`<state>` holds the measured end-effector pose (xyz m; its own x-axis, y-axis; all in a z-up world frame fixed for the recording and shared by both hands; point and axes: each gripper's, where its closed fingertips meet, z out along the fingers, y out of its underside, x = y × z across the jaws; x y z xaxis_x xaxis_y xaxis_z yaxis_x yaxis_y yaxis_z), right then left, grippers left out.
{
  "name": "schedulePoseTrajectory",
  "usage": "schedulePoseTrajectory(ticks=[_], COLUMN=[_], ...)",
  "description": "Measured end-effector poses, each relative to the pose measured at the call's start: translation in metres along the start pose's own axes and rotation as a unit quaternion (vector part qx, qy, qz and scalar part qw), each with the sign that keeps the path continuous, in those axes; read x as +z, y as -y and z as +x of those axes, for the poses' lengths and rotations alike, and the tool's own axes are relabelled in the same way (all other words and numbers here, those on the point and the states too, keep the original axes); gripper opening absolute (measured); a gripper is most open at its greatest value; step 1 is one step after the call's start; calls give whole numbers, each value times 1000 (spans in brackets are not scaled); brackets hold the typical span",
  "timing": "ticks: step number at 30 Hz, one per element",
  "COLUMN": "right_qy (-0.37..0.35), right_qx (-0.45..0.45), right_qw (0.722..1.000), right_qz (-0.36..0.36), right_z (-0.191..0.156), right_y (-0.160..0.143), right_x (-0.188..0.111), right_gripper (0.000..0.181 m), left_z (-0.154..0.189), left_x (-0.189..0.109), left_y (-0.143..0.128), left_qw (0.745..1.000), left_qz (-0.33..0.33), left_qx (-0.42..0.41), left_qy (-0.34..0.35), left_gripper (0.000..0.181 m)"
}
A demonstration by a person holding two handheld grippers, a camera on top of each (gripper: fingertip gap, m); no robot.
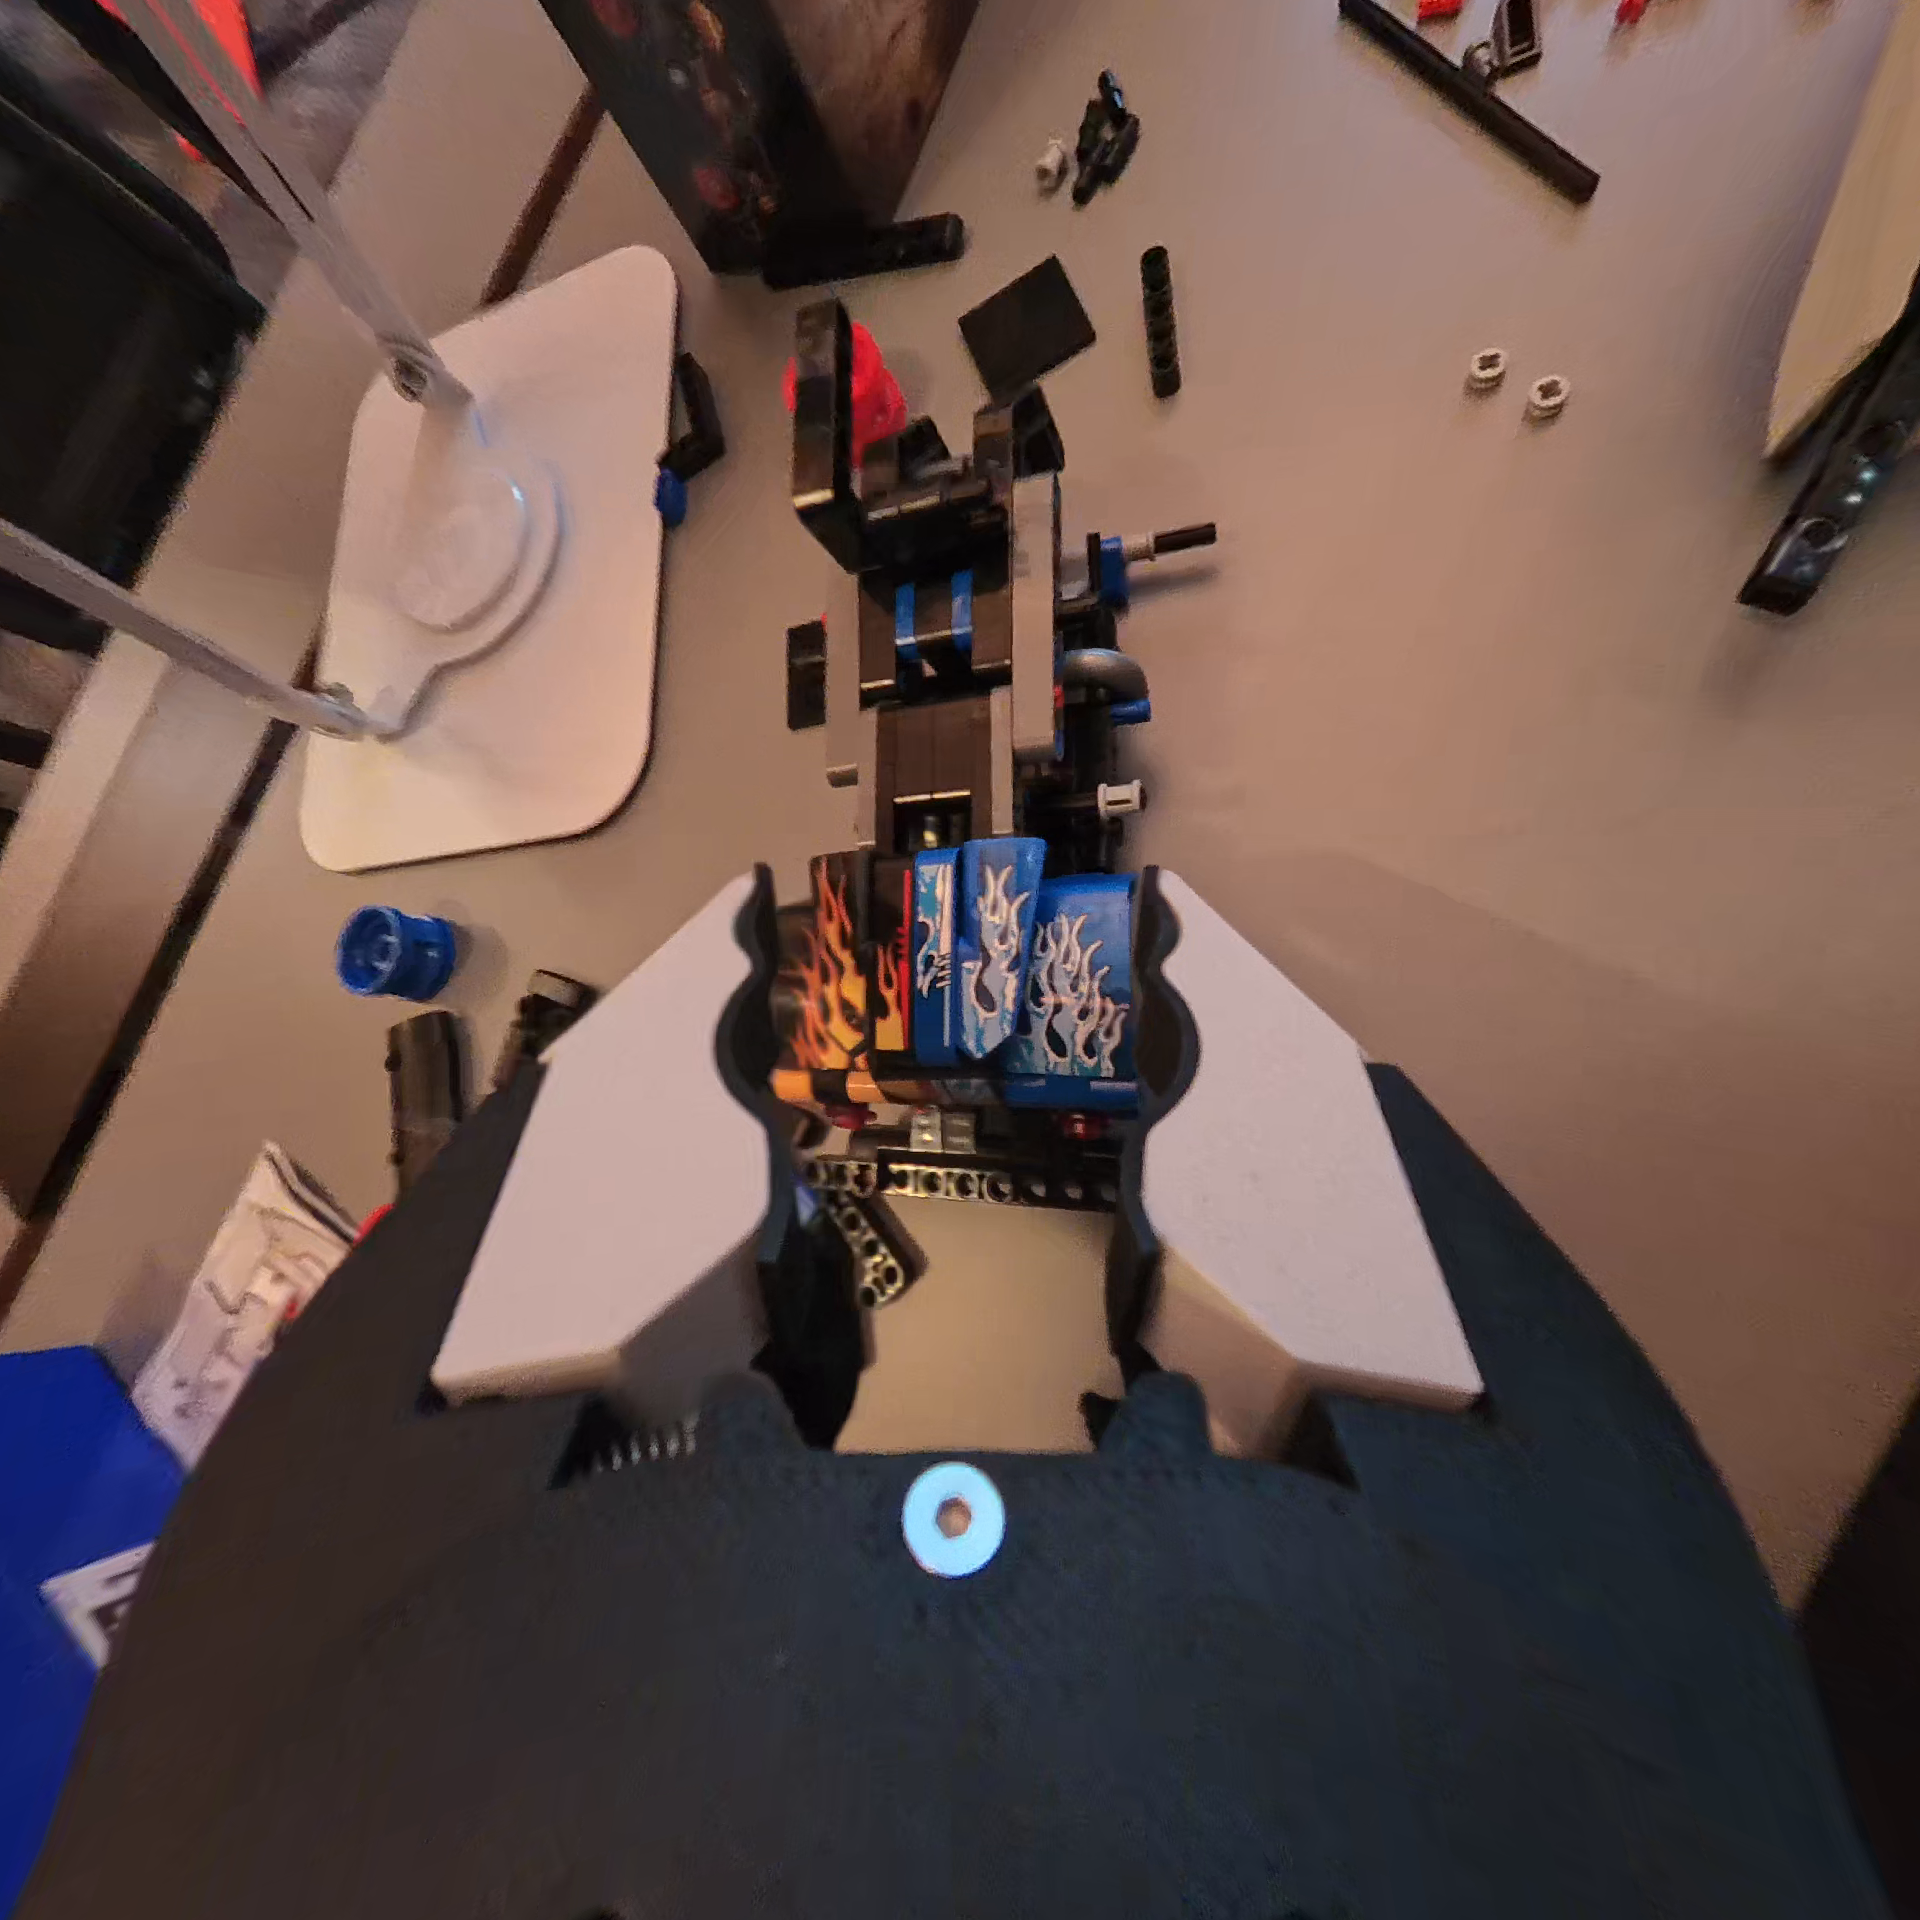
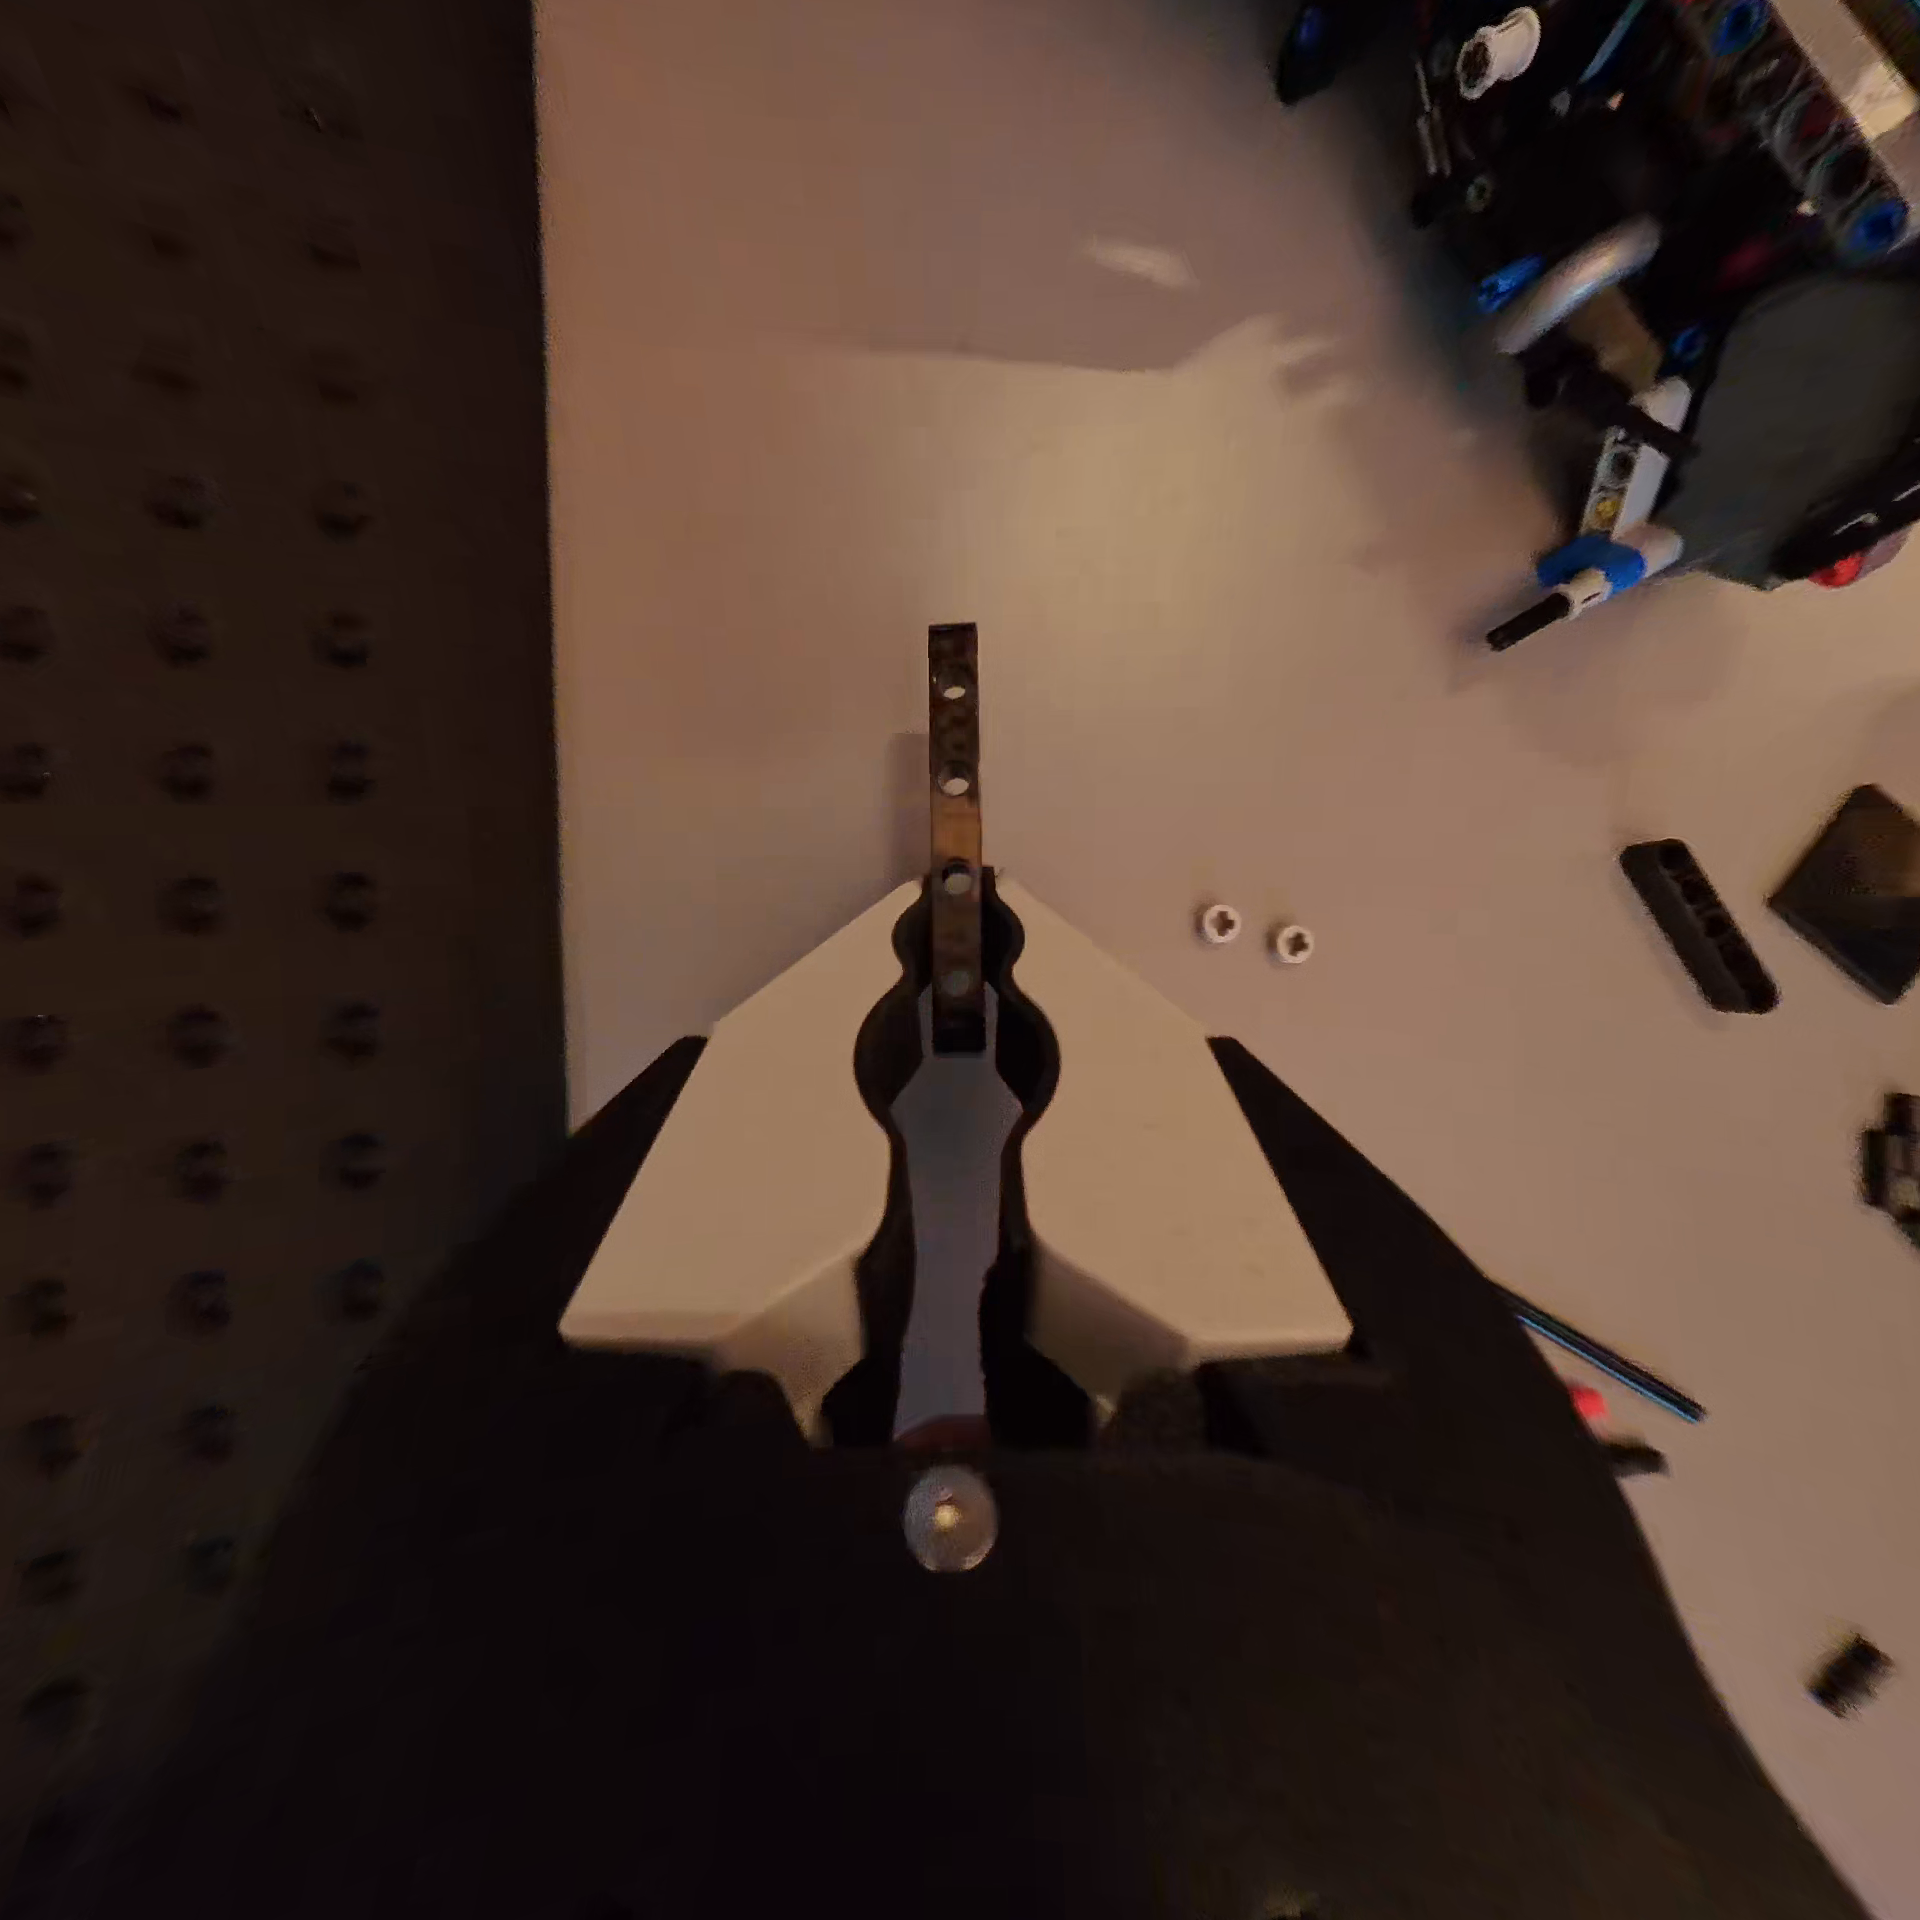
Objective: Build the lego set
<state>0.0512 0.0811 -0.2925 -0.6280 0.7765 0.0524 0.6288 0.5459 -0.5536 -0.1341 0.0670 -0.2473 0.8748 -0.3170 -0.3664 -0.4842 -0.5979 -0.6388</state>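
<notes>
In the left wrist view my left gripper point(image 1: 954, 977) is shut on the near end of the half-built lego vehicle point(image 1: 940, 644), a black, grey and blue model with orange and blue flame panels point(image 1: 1039, 956). The model stretches away from me over the table. In the right wrist view my right gripper point(image 2: 956, 935) is shut on a thin black beam with holes point(image 2: 954, 748), which sticks out forward above the table. The vehicle shows in the right wrist view at the top right point(image 2: 1704, 270), apart from the beam.
Loose parts lie around: two small grey bushes point(image 1: 1517, 382) point(image 2: 1255, 932), a black beam point(image 1: 1160, 320) point(image 2: 1699, 925), a black tile point(image 1: 1027, 322) point(image 2: 1860, 894), a blue wheel hub point(image 1: 390, 951). A white stand base point(image 1: 499, 582) is at left. A dark studded baseplate point(image 2: 260, 727) borders the table's left.
</notes>
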Motion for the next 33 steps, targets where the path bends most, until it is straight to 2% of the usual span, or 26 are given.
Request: schedulePoseTrajectory(ticks=[3, 7, 9, 12, 17, 19, 21, 24, 29, 31, 33], right_qy=[42, 97, 124, 156, 181, 179, 172, 115, 10, -3, -12], right_qx=[45, 96, 113, 130, 135, 137, 135, 102, 19, -2, -14], right_qw=[998, 989, 984, 976, 971, 971, 973, 987, 999, 1000, 1000], right_qz=[25, 52, 63, 73, 78, 76, 79, 49, 28, 24, 10], right_z=[-1, -1, -2, -5, -10, -8, -6, 2, 13, 11, 10], right_y=[2, 4, 8, 11, 14, 13, 13, 5, 5, 6, 2], right_x=[0, -1, -3, -5, -5, -4, -4, -3, -6, -5, -2], right_gripper=[4, 5, 5, 5, 5, 5, 7, 22, 23, 16, 19], left_z=[3, 68, 104, 133, 140, 139, 138, 138, 149, 152, 154], left_x=[-15, -25, -17, 1, 19, 22, 22, 23, 23, 23, 25], left_y=[23, 54, 54, 49, 53, 53, 54, 51, 46, 43, 40], left_qw=[997, 976, 964, 954, 942, 940, 945, 959, 973, 972, 971], left_qz=[56, 119, 114, 97, 97, 92, 92, 86, 68, 57, 45], left_qx=[51, 182, 232, 269, 317, 324, 310, 260, 147, 109, 87], left_qy=[32, -22, -59, -93, -58, -46, -49, -77, -167, -199, -219], left_gripper=[82, 63, 54, 40, 13, 10, 9, 8, 8, 8, 8])
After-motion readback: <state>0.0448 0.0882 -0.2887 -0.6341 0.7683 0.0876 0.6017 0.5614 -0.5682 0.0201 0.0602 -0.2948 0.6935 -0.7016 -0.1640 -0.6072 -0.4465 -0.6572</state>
